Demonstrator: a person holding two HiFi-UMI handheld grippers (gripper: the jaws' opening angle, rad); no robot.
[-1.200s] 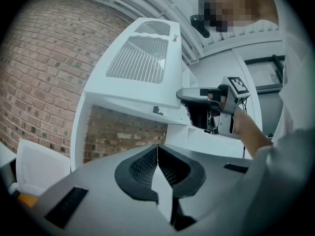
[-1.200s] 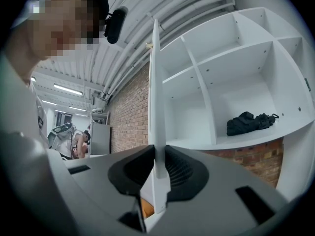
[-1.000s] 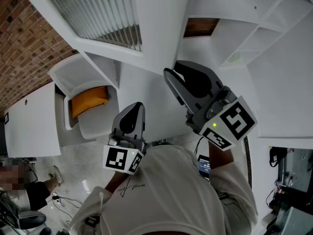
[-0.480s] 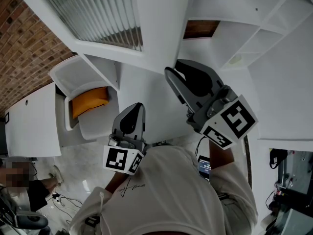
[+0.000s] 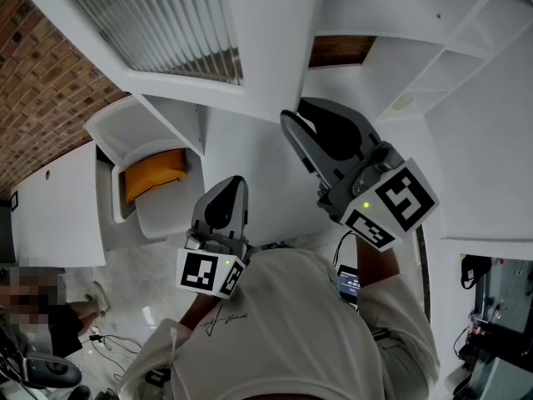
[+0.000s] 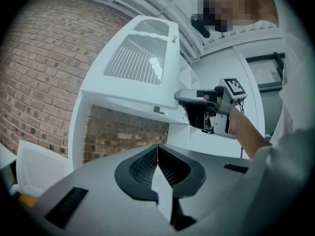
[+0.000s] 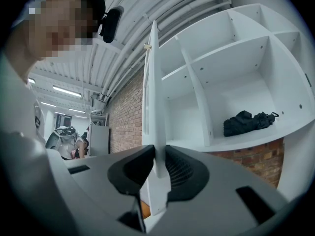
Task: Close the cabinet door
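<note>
The white cabinet door point(image 5: 258, 48) with a ribbed glass panel point(image 5: 158, 15) stands swung out from the open white shelving point(image 5: 433, 48). My right gripper point(image 5: 293, 117) is shut on the door's free edge; in the right gripper view the door point(image 7: 151, 92) runs edge-on straight between the jaws of the right gripper point(image 7: 157, 167). My left gripper point(image 5: 234, 180) hangs lower and to the left, away from the door, shut with nothing in it. In the left gripper view, above the left gripper point(image 6: 157, 157), the door point(image 6: 142, 68) tilts overhead and the right gripper point(image 6: 189, 102) holds its lower edge.
The shelving has several open compartments point(image 7: 221, 77); a black bag point(image 7: 248, 122) lies in one. A brick wall point(image 5: 33, 82) is behind. An orange item point(image 5: 151, 172) sits in a white bin at left, beside a white panel point(image 5: 54, 215). A person point(image 5: 50, 323) is low at left.
</note>
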